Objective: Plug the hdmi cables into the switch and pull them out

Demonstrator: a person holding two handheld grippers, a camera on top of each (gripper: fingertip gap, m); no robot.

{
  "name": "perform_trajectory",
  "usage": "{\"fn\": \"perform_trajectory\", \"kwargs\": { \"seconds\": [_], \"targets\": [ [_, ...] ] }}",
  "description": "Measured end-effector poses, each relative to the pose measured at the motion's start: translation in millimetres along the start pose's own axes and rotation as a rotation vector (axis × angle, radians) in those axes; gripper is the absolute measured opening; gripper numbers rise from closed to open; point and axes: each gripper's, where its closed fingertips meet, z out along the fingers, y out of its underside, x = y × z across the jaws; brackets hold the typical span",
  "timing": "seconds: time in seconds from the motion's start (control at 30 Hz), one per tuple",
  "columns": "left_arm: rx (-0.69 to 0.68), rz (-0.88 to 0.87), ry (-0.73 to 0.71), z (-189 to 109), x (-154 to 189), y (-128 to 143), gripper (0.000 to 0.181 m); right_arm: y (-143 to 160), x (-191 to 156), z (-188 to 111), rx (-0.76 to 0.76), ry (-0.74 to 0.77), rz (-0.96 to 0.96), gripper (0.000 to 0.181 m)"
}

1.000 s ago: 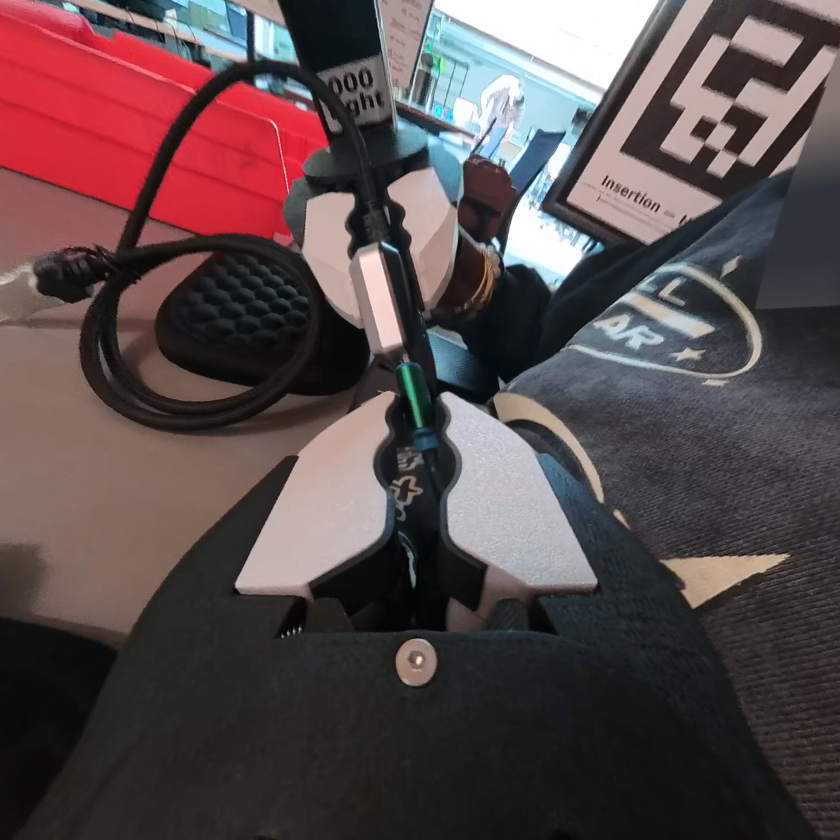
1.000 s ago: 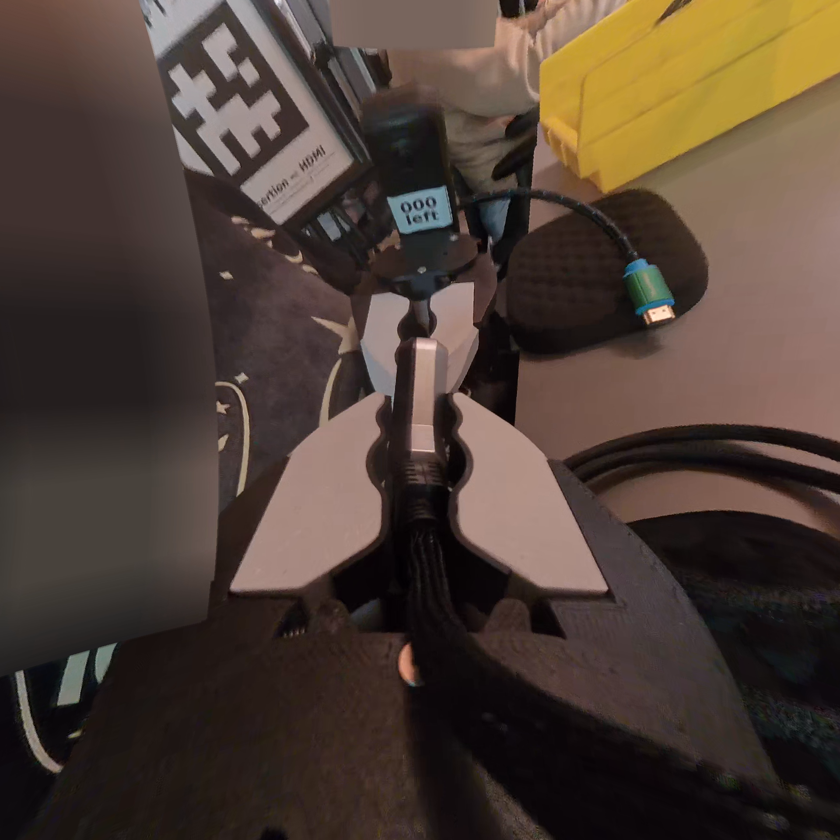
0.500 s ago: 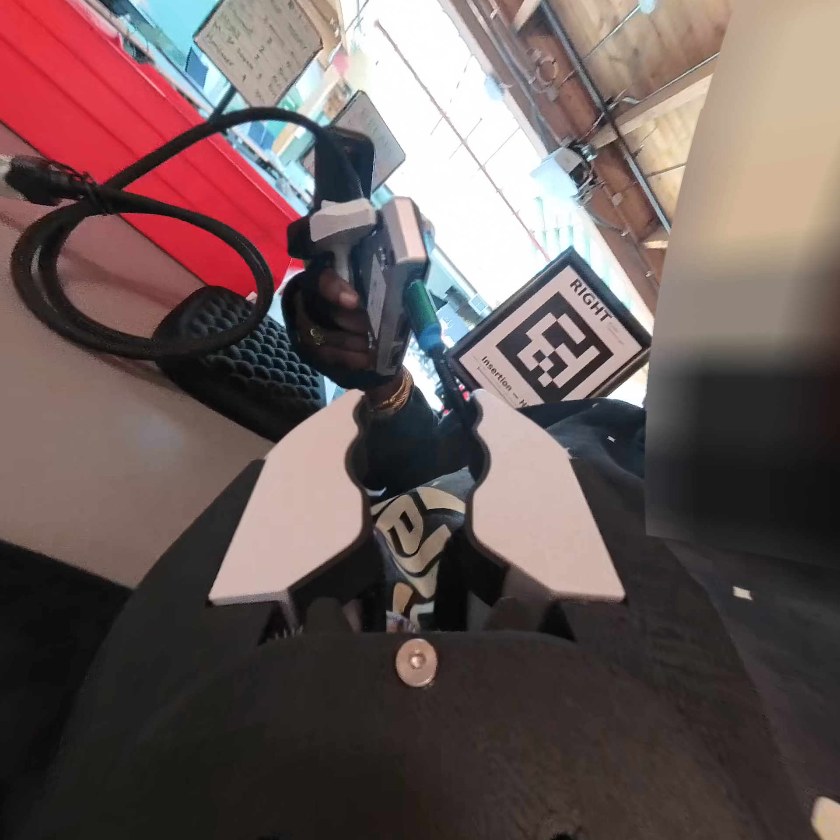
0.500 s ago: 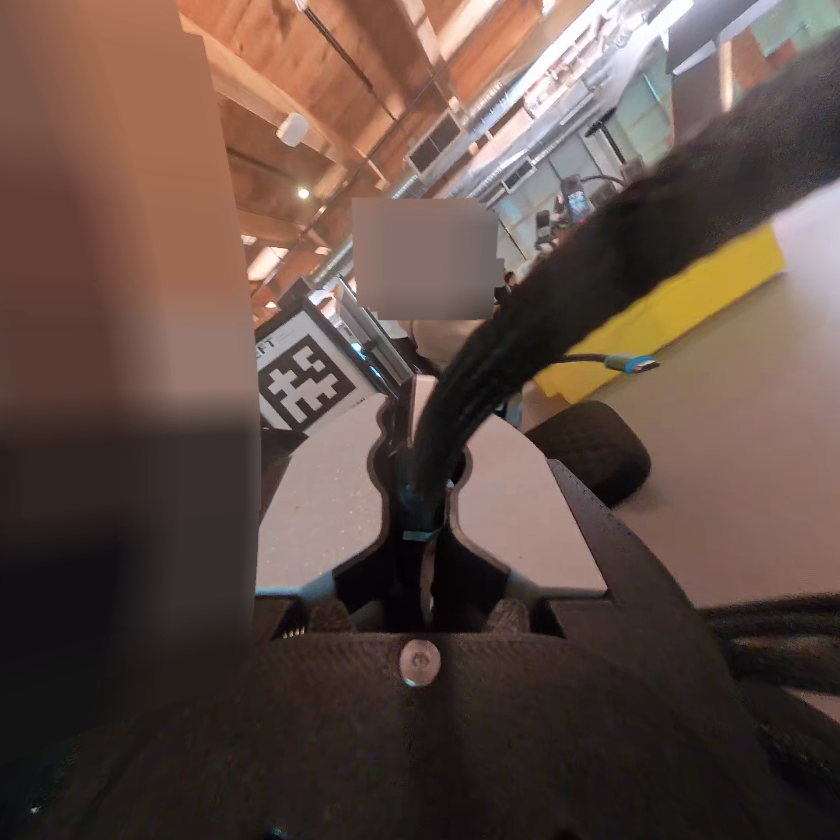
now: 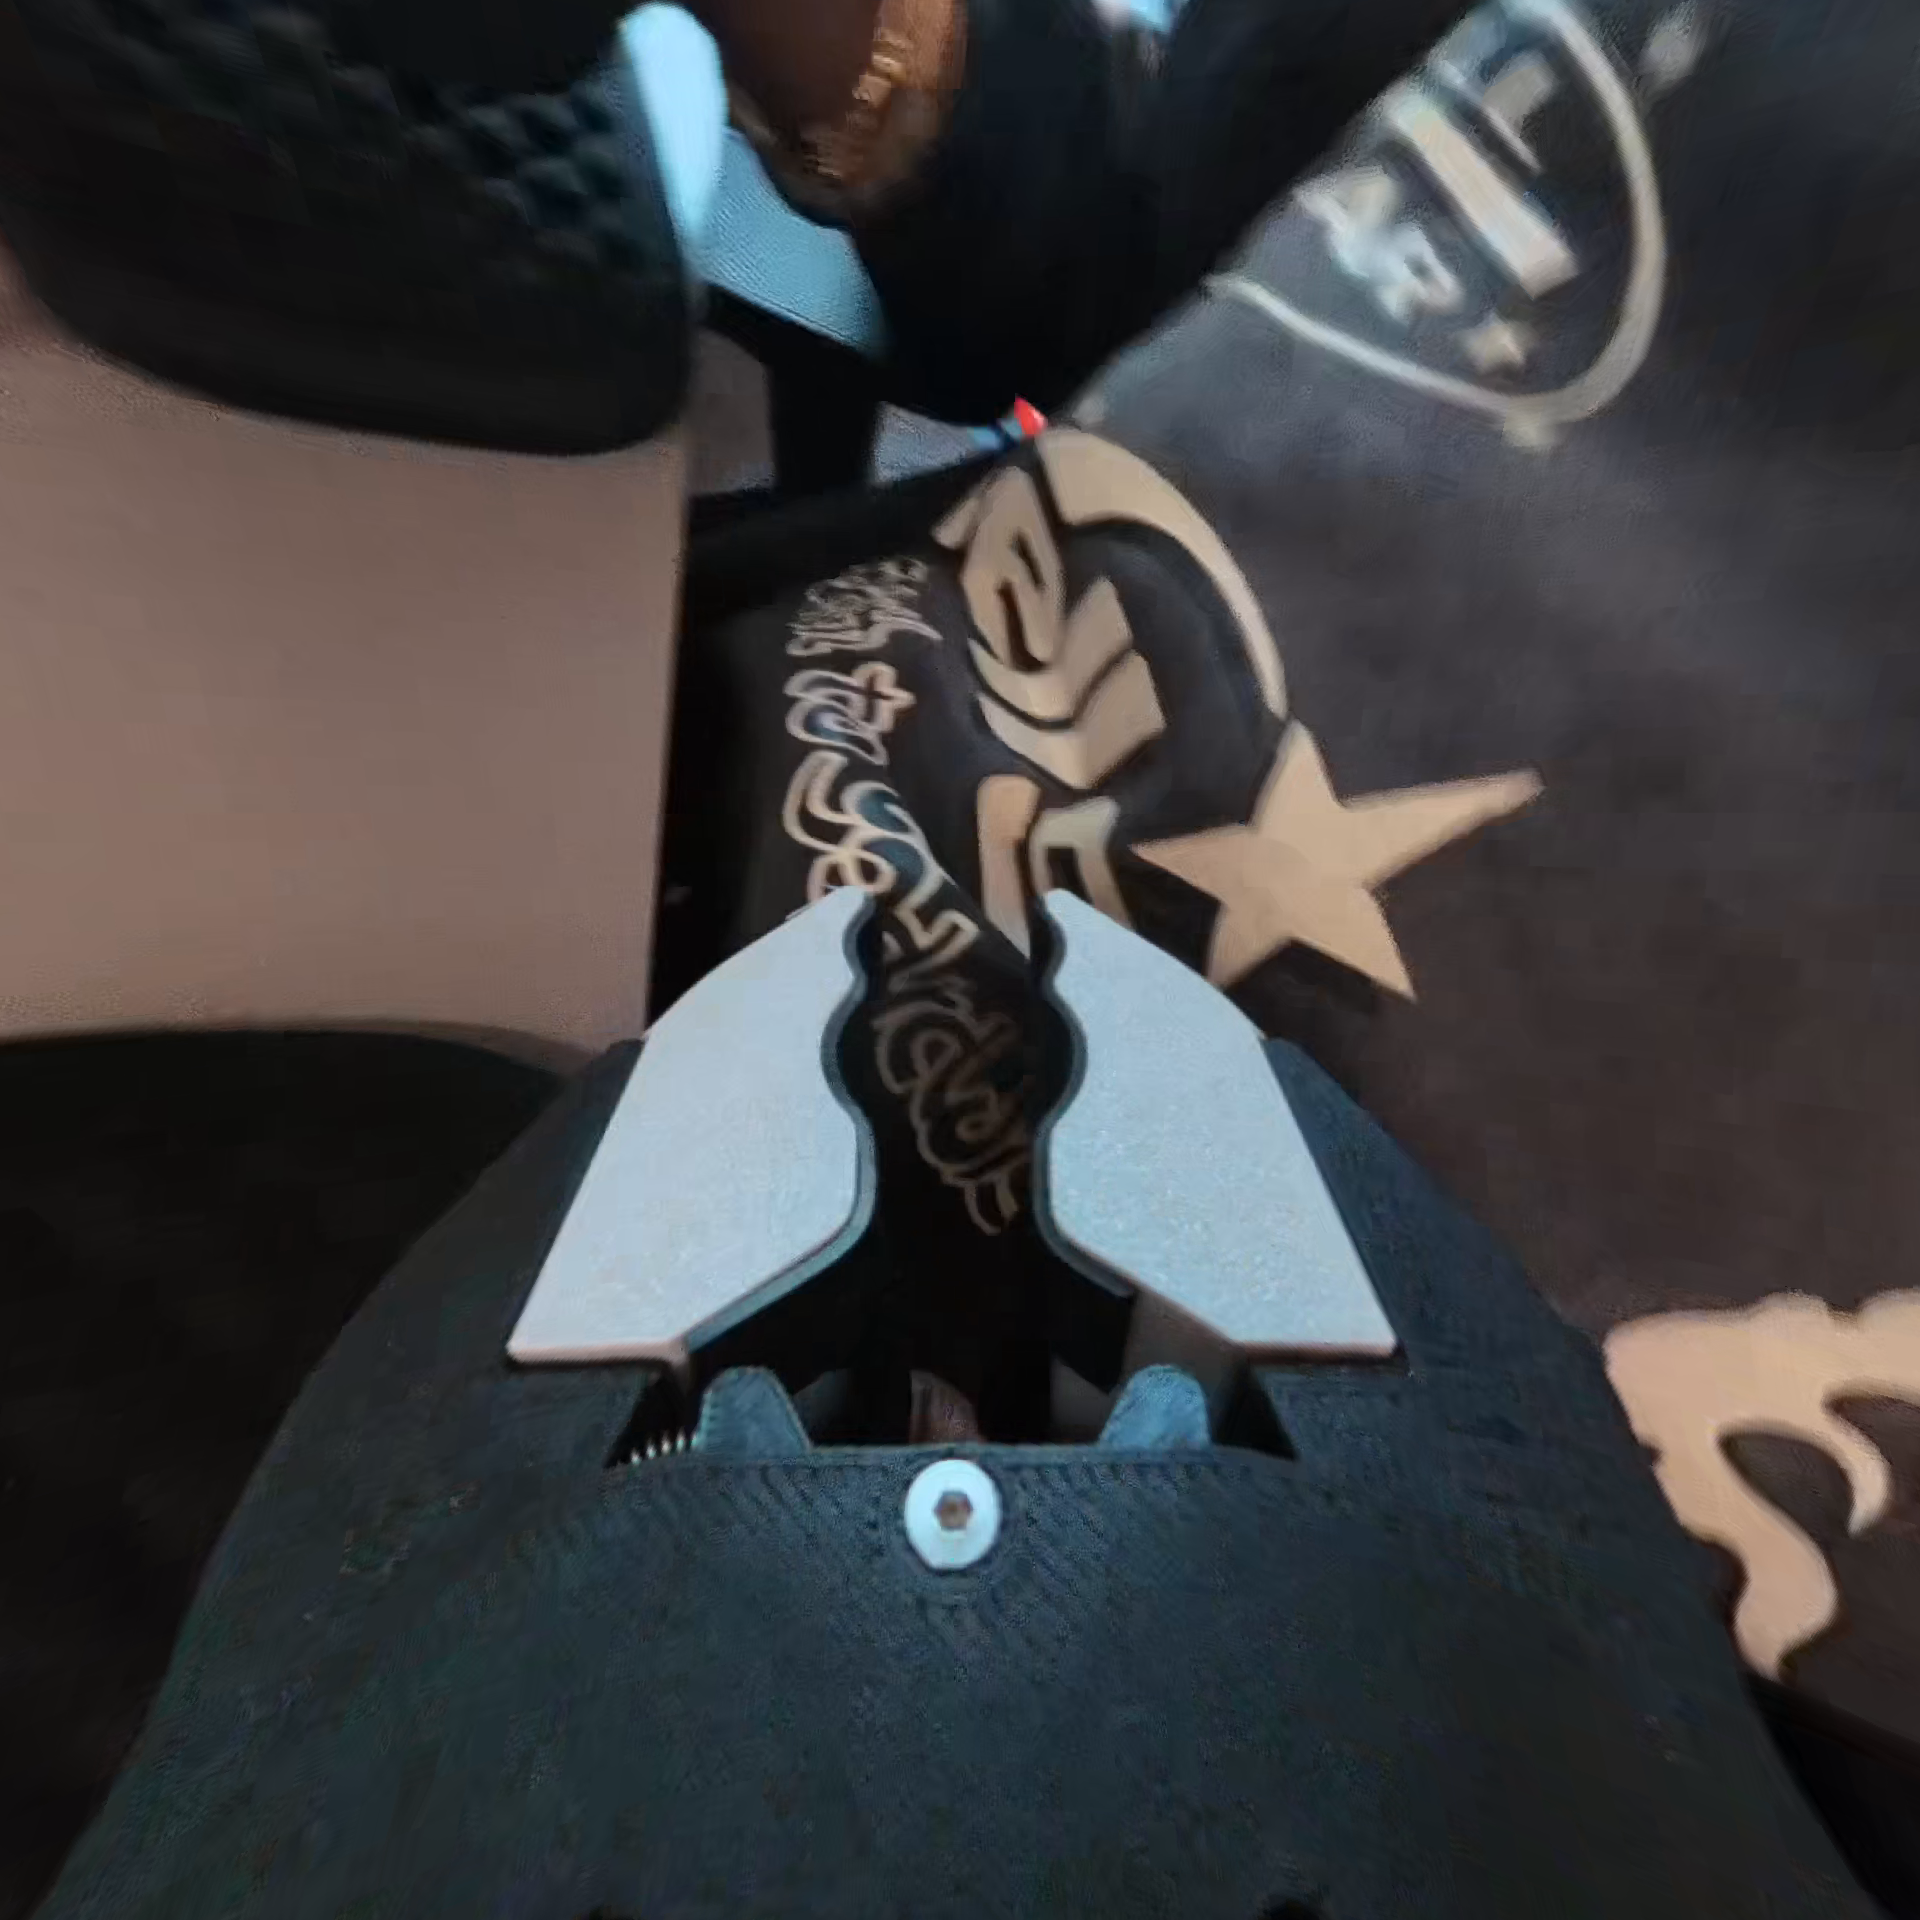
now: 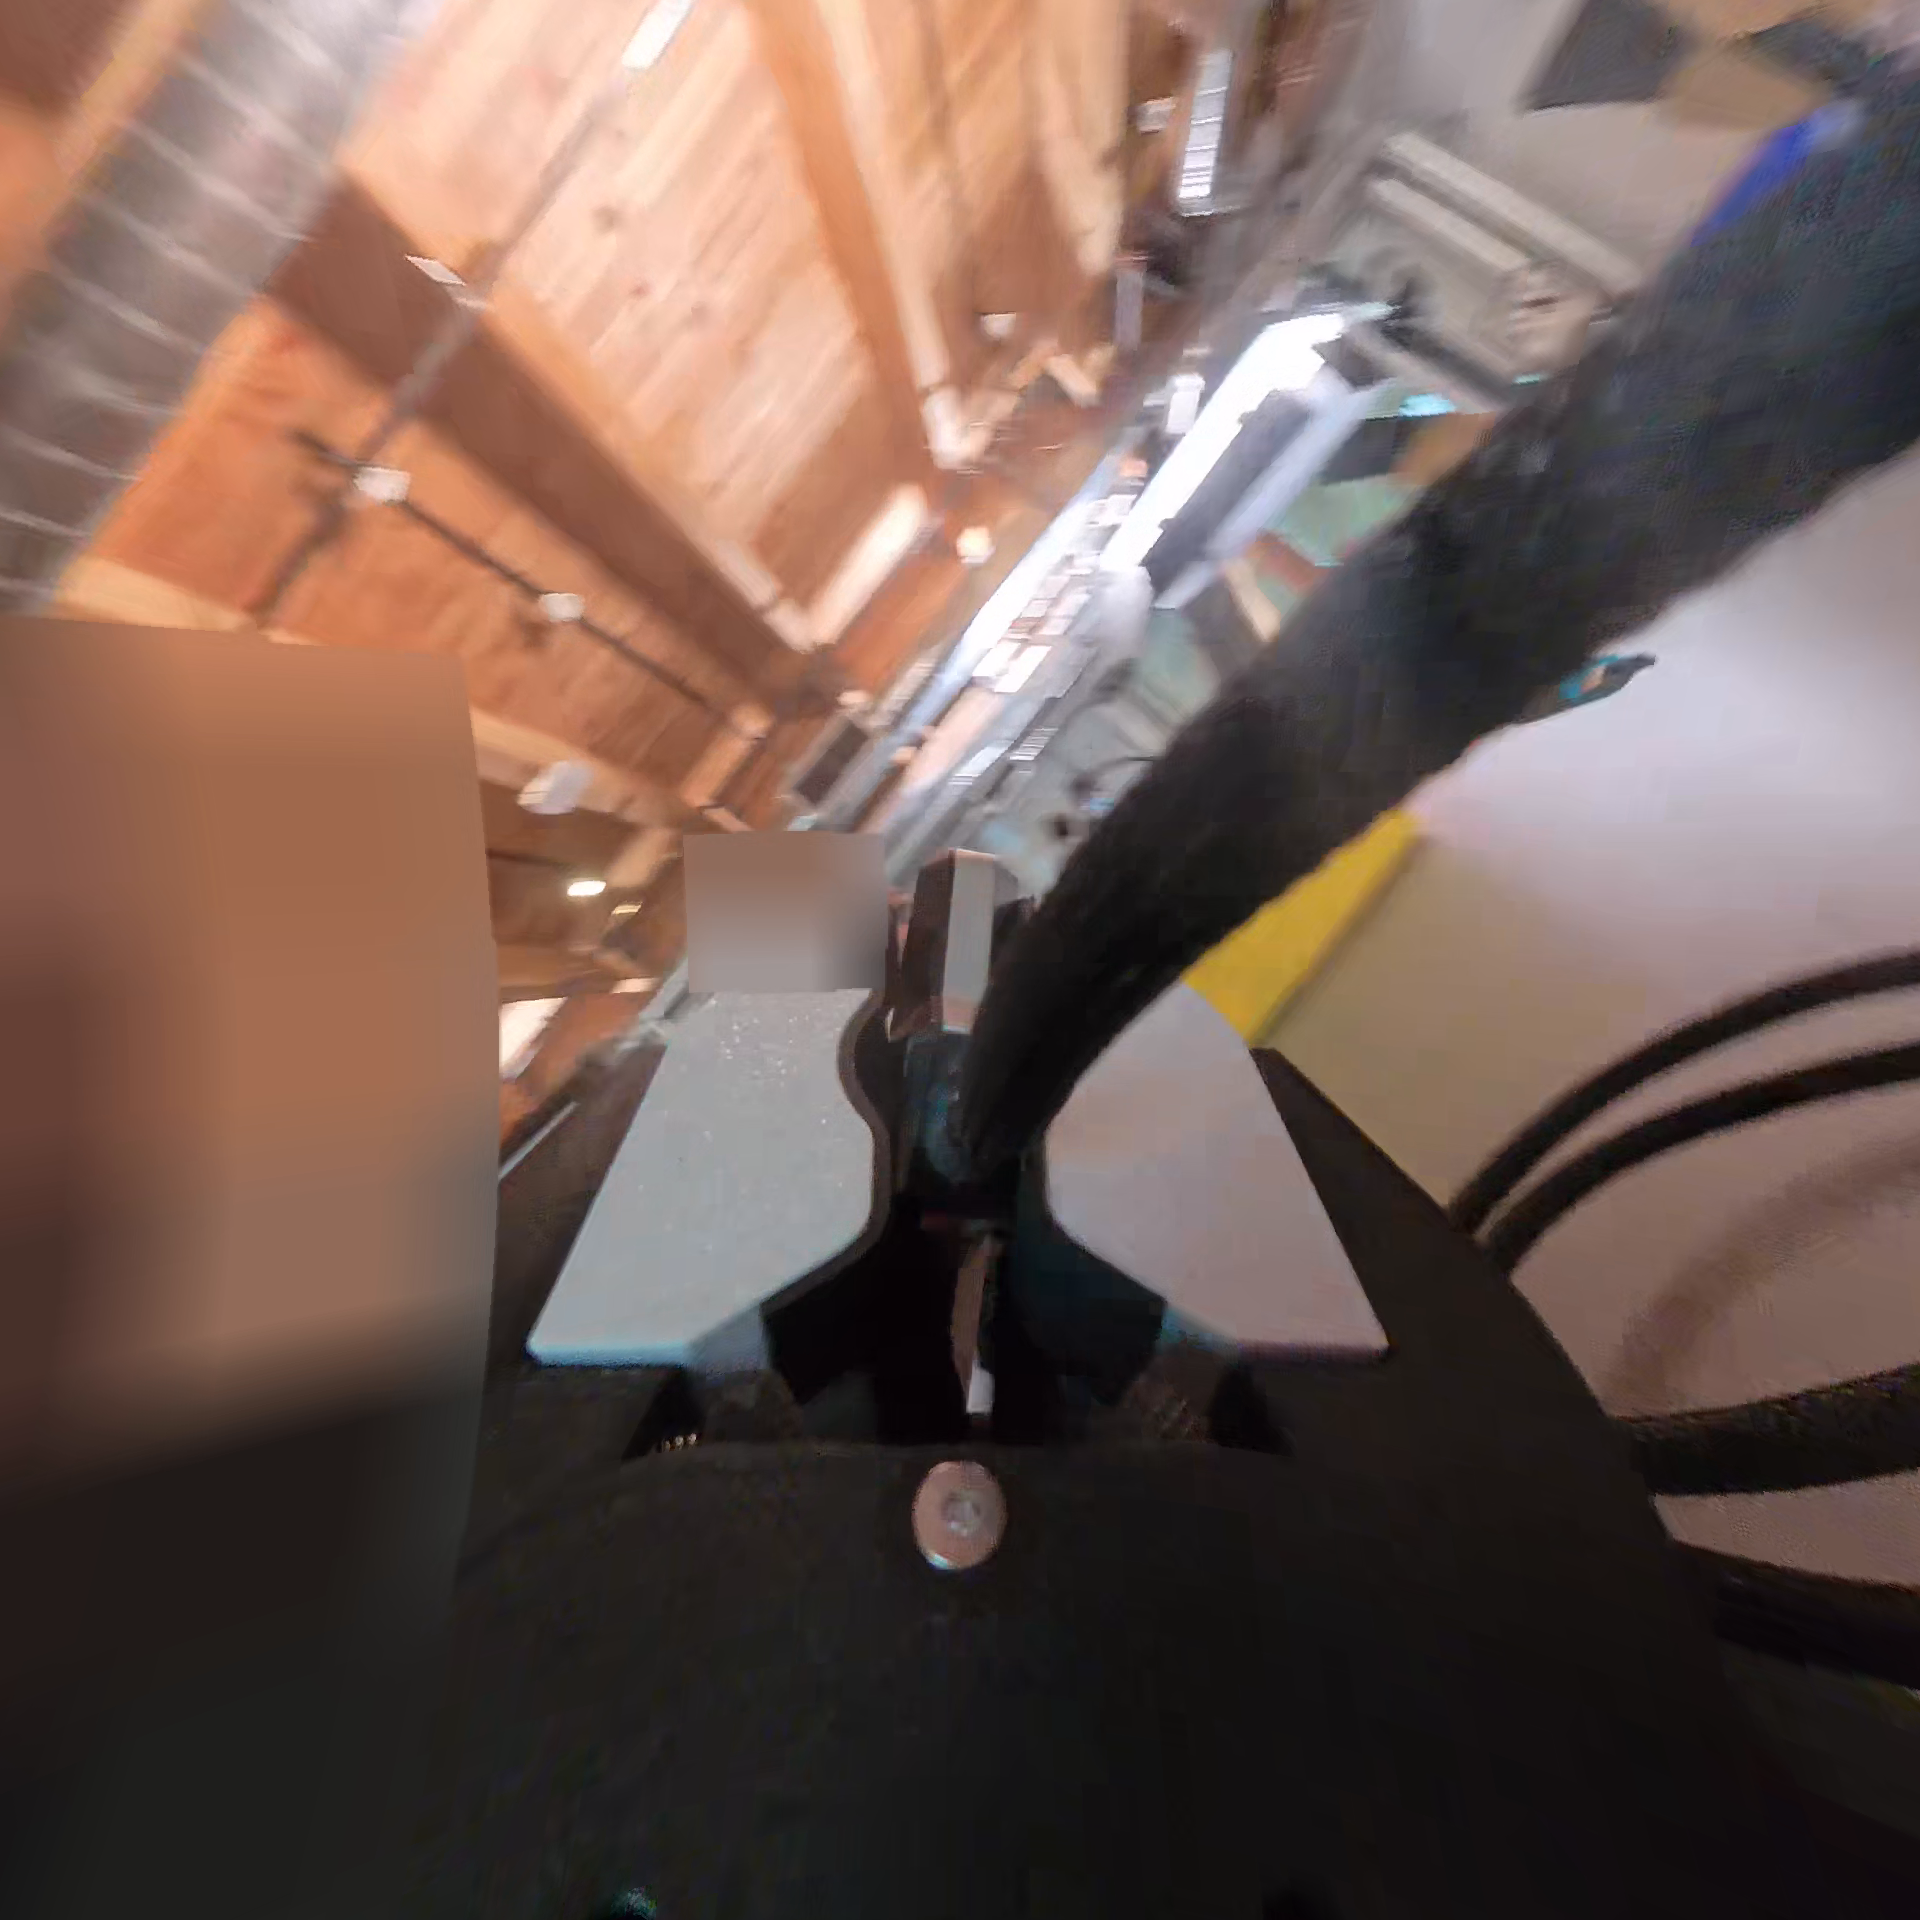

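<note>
Left gripper part open, empty, over dark printed clothing. Right gripper clamped on switch, frame ctr; braided hdmi cable prob. plugged in, blurry.

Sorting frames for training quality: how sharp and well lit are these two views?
Left wrist view: motion-blurred background, dark printed clothing smeared, left gripper fairly crisp, dim light. Right wrist view: heavy streaking over the ceiling, bright window glare, braided cable soft.
</note>
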Motion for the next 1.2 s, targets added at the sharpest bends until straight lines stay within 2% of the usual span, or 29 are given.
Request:
{"fn": "perform_trajectory", "kwargs": {
  "seconds": [0.07, 0.1, 0.17, 0.23, 0.3, 0.33, 0.43, 0.53, 0.63, 0.67, 0.77, 0.83, 0.93, 1.0, 1.03, 1.1, 1.17, 1.2],
  "targets": [
    [0.067, 0.174, 0.011, -9.8, 13.0, -6.5, 0.027, 3.8, 26.8, -4.9, -0.047, 0.166, -0.058, 0.021],
    [0.147, 0.256, -0.013, -17.9, 17.0, -16.3, 0.028, 7.0, 34.3, -5.9, -0.083, 0.223, -0.069, 0.021],
    [0.362, 0.396, -0.119, -40.5, 20.5, -45.8, 0.041, 26.3, 36.7, -3.0, -0.255, 0.266, -0.115, 0.03],
    [0.607, 0.486, -0.274, -72.0, 19.6, -78.5, 0.054, 47.3, 42.5, -5.9, -0.449, 0.347, -0.25, 0.05],
    [0.841, 0.524, -0.407, -107.7, 19.4, -104.7, 0.075, 53.5, 45.1, -12.5, -0.55, 0.441, -0.401, 0.068],
    [0.937, 0.529, -0.46, -124.7, 19.4, -114.0, 0.087, 55.6, 46.2, -18.3, -0.612, 0.5, -0.482, 0.082],
    [1.156, 0.57, -0.578, -167.6, 25.8, -130.2, 0.116, 63.1, 51.8, -47.2, -0.865, 0.703, -0.75, 0.107],
    [1.286, 0.634, -0.734, -200.8, 33.4, -135.8, 0.121, 49.3, 44.9, -57.2, -0.867, 0.819, -0.961, 0.119],
    [1.318, 0.677, -0.91, -223.2, 35.5, -134.7, 0.122, 36.7, 37.2, -62.5, -0.835, 0.851, -1.016, 0.13],
    [1.3, 0.682, -0.941, -225.0, 34.5, -134.2, 0.123, 32.4, 40.3, -72.4, -0.886, 0.905, -1.022, 0.128],
    [1.209, 0.652, -0.966, -215.2, 22.9, -136.1, 0.121, 41.1, 54.7, -122.0, -1.273, 1.047, -0.954, 0.133],
    [1.143, 0.656, -0.97, -201.4, 15.8, -139.6, 0.121, 47.3, 55.4, -137.6, -1.456, 1.03, -0.912, 0.135],
    [1.047, 0.652, -0.982, -186.1, 6.0, -143.2, 0.118, 38.3, 39.5, -139.1, -1.542, 0.995, -0.883, 0.125],
    [1.042, 0.662, -0.999, -187.2, 6.3, -144.1, 0.115, 28.2, 21.9, -142.5, -1.588, 0.971, -0.883, 0.122],
    [1.053, 0.662, -1.007, -190.4, 7.3, -144.0, 0.113, 28.6, 10.4, -140.5, -1.598, 0.902, -0.878, 0.121],
    [1.098, 0.645, -1.01, -199.8, 10.4, -142.5, 0.11, 37.4, -19.1, -129.6, -1.578, 0.652, -0.889, 0.119],
    [1.177, 0.614, -1.008, -213.8, 14.5, -139.7, 0.107, 39.7, -48.8, -117.7, -1.49, 0.436, -0.939, 0.116],
    [1.232, 0.593, -1.019, -224.0, 16.4, -137.7, 0.105, 38.0, -63.5, -108.7, -1.414, 0.335, -0.999, 0.122]
  ]
}}
